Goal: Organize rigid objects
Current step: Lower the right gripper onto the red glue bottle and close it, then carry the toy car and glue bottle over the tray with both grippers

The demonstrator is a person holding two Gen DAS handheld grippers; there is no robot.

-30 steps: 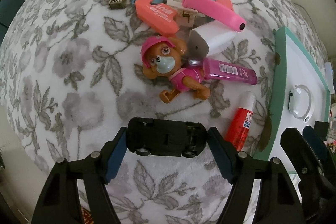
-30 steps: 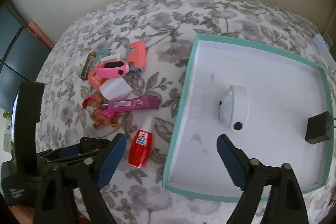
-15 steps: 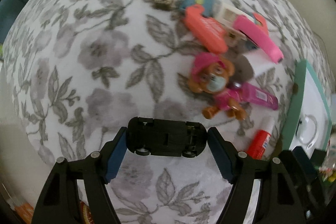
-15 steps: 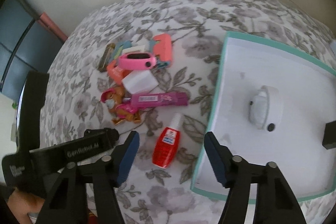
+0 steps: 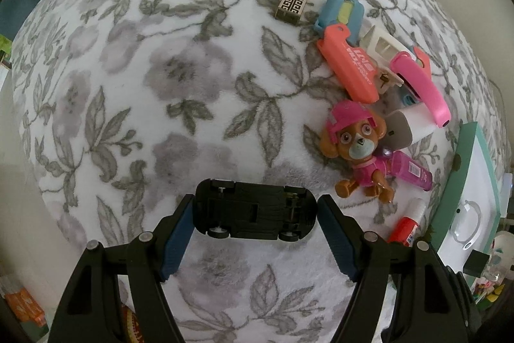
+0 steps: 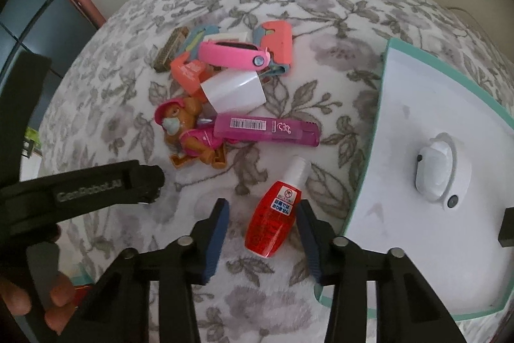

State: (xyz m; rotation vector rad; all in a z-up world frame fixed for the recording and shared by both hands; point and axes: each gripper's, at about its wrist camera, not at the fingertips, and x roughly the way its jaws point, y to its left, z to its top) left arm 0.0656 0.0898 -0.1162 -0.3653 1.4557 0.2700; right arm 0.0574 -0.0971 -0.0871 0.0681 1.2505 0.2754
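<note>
My left gripper (image 5: 255, 209) is shut on a black toy car (image 5: 253, 214), held by its ends with the underside facing the camera, above the flowered blanket (image 5: 160, 85). My right gripper (image 6: 261, 206) points down over a red glue bottle (image 6: 273, 214) with a white nozzle, lying beside the tray. Its jaws are closing with the bottle between them. The right pad is near the bottle, and a gap shows at the left pad. A white tray with a teal rim (image 6: 401, 118) lies to the right.
A pile lies on the blanket: dog toy (image 6: 189, 130), magenta tube (image 6: 266, 129), white block (image 6: 234, 90), pink band (image 6: 231, 53), coral pieces, patterned brown block (image 6: 170, 52). The tray holds a white round device (image 6: 438, 171) and a black charger (image 6: 507, 225). A hand (image 6: 54, 294) shows at lower left.
The left gripper carried the car left, away from the pile and tray. The right gripper moved left off the tray to the red bottle, and its jaws narrowed around it.
</note>
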